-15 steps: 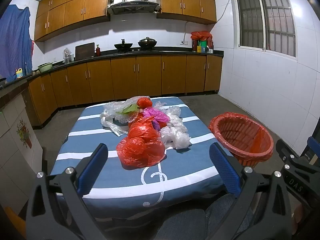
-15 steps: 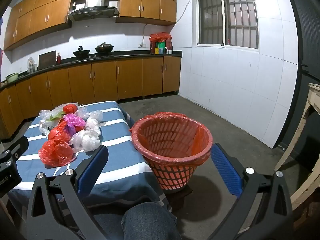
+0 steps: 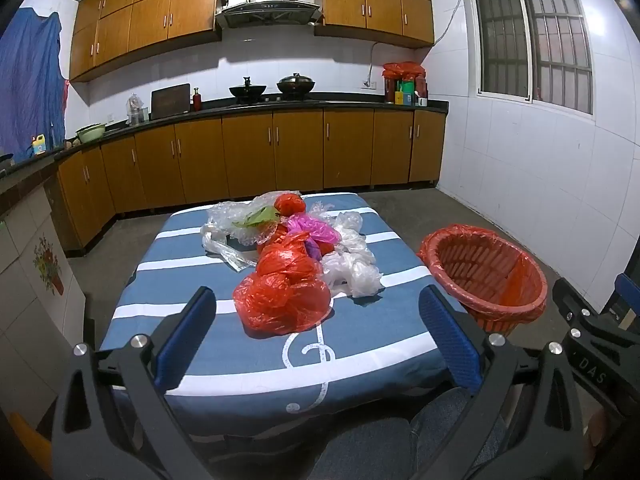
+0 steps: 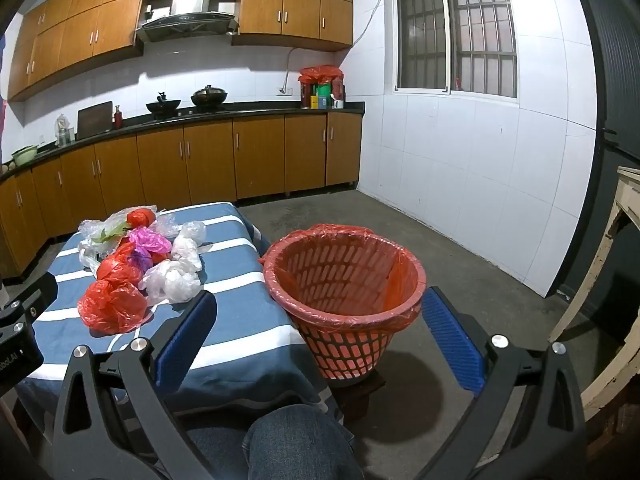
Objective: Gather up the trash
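A pile of crumpled plastic bags lies on the blue striped table (image 3: 200,344): a big red bag (image 3: 282,300) nearest me, white bags (image 3: 352,272), a pink bag (image 3: 312,228) and clear bags (image 3: 240,220) behind. The pile also shows in the right wrist view, with the red bag (image 4: 112,304) nearest. A red basket with a red liner (image 4: 344,276) stands on the floor right of the table; it also shows in the left wrist view (image 3: 484,276). My left gripper (image 3: 316,336) is open and empty, short of the red bag. My right gripper (image 4: 318,336) is open and empty, facing the basket.
Wooden kitchen cabinets (image 3: 248,156) and a dark counter with pots run along the back wall. A tiled wall with a window (image 4: 456,28) is on the right. A pale wooden frame (image 4: 616,272) stands at the far right. My knee in jeans (image 4: 288,440) is below.
Both views have shifted slightly; the grippers stay open and empty. Nothing on the table has moved.
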### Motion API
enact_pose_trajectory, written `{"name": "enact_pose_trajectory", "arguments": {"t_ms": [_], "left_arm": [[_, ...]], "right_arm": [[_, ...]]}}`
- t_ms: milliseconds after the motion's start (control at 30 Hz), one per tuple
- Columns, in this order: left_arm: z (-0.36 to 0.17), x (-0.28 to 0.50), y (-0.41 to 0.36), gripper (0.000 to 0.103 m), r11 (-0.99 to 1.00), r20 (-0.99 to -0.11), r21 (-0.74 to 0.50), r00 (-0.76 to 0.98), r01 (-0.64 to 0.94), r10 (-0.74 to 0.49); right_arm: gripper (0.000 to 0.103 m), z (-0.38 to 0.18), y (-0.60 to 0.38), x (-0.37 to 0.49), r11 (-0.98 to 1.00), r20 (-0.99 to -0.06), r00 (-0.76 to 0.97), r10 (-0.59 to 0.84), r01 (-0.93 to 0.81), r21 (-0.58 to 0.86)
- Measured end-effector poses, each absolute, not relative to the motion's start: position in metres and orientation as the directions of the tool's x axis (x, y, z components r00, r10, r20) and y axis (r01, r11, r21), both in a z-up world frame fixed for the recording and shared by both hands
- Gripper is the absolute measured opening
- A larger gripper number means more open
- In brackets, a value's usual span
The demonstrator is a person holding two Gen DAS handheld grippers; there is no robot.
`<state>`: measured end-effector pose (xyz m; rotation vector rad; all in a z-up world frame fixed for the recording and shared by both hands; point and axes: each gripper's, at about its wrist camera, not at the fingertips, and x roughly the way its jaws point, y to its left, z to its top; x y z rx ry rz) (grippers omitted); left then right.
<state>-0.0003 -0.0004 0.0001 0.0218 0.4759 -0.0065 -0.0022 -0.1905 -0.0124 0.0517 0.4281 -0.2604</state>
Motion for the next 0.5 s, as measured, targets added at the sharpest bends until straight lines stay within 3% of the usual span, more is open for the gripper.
{"name": "enact_pose_trajectory", "arguments": {"t_ms": [500], "left_arm": [[0.0000,0.0001,0.0001,0.099,1.000,-0.460,0.017,0.888,0.010,-0.001]], "right_arm": [[0.101,-0.0114,-0.1907,-0.0022,0.966,-0.416,0.878,-0.238,0.259,-0.005]]}}
